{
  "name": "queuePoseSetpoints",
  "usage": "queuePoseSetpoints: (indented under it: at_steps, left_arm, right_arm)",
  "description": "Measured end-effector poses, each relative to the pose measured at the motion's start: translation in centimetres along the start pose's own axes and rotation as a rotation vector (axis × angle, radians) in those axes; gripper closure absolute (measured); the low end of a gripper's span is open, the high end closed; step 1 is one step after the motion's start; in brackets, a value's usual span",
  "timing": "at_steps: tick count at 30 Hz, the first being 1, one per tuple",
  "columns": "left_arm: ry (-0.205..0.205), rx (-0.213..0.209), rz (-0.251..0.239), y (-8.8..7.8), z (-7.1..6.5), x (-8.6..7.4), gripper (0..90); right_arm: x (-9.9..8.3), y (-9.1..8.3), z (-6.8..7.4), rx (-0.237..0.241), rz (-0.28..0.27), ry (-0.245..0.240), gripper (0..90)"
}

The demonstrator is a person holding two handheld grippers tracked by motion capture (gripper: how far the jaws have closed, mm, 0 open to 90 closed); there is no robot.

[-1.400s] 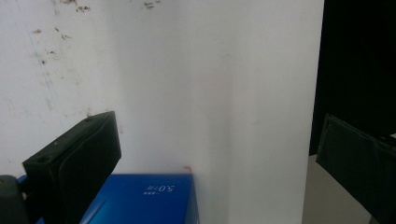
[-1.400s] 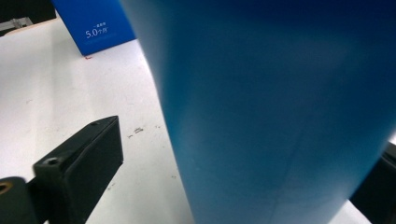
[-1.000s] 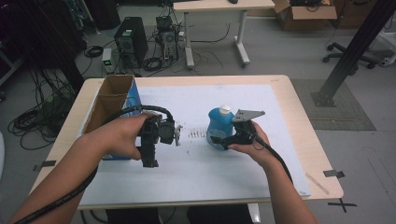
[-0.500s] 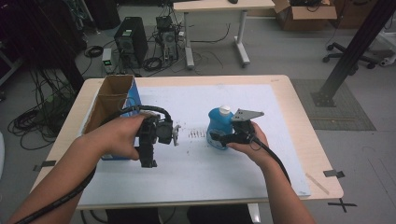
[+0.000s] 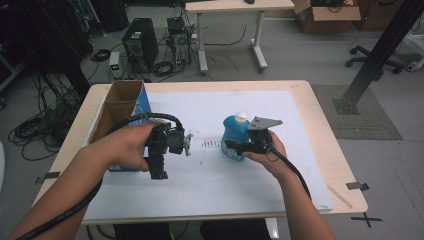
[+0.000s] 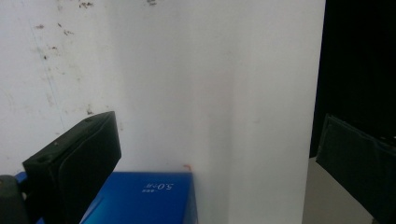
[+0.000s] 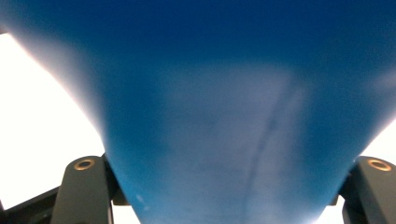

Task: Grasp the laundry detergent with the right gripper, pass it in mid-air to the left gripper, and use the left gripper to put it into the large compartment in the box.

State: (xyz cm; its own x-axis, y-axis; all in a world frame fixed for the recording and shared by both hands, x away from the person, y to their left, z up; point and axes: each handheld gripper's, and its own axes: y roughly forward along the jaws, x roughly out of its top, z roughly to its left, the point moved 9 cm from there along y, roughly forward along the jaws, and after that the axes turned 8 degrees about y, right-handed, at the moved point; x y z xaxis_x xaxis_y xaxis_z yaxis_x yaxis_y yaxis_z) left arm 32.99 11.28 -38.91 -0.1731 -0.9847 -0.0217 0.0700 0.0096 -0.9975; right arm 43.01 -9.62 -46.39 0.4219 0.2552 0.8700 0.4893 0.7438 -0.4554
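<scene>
White paper [image 5: 280, 180] is covering the wooden table [image 5: 320, 115] in a cluttered lab, computer towers and cables standing on the grey floor beyond at twelve o'clock. At the sheet's centre, a blue detergent bottle [image 5: 234, 137] with a white cap [image 5: 241, 118] is standing upright. My right gripper [image 5: 231, 146] is reaching it from four o'clock; its jaws have just been closing, and in the right gripper view they are sitting tight against both flanks of the blue body [image 7: 224, 116], clamping it. At nine o'clock from the bottle, well apart, my left gripper [image 5: 159, 172] is pointing down toward six o'clock, jaws spread wide and holding nothing, the left gripper view looking between them onto bare paper [image 6: 187, 84]. An open cardboard box [image 5: 120, 107] with a blue side [image 6: 144, 198] is lying at the table's ten o'clock edge, just beside my left hand [image 5: 127, 147].
</scene>
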Motion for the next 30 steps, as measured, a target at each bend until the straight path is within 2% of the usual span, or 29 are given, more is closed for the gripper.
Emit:
queuePoseSetpoints:
  at_steps: [1,4,5,8,19,21,22,25,26,28,30]
  left_arm:
    - [-0.001,0.003,-0.004,0.0,0.0,0.0,0.1]
    - [0.000,0.004,-0.006,0.0,0.0,0.0,0.2]
    - [-0.003,0.002,-0.004,0.1,0.0,0.0,0.1]
    - [0.000,0.002,-0.004,0.1,0.0,0.1,0.1]
    - [0.003,0.006,-0.008,-0.3,0.3,0.6,0.1]
    - [0.001,0.008,-0.004,-0.6,0.6,0.6,0.2]
    - [0.001,0.008,-0.004,-0.6,0.6,0.6,0.2]
    - [0.001,0.026,0.002,-1.6,1.1,0.7,0.1]
    - [0.001,0.026,0.002,-1.6,1.1,0.7,0.2]
    - [0.001,0.040,0.001,-2.4,1.4,0.8,0.2]
    - [0.004,0.048,-0.001,-2.9,1.6,0.8,0.2]
  right_arm:
    - [0.0,0.0,0.0,-0.004,-0.006,-0.013,36.1]
    - [0.0,0.0,0.1,-0.004,-0.013,-0.016,39.0]
    - [-0.1,0.0,0.1,-0.004,-0.013,-0.027,42.7]
    - [-0.1,0.0,0.1,-0.012,-0.019,-0.040,43.8]
    - [0.2,-0.1,0.3,-0.041,-0.025,-0.037,46.4]
    - [1.0,-0.8,0.7,-0.007,-0.053,-0.024,46.3]
    - [1.0,-0.8,0.7,-0.007,-0.053,-0.024,46.3]
    - [2.8,-2.5,1.6,0.016,-0.064,-0.074,46.3]
    - [2.8,-2.5,1.6,0.016,-0.064,-0.074,46.3]
    - [4.0,-3.8,2.2,0.040,-0.061,-0.111,46.3]
    - [4.5,-4.5,2.6,0.057,-0.058,-0.128,46.3]
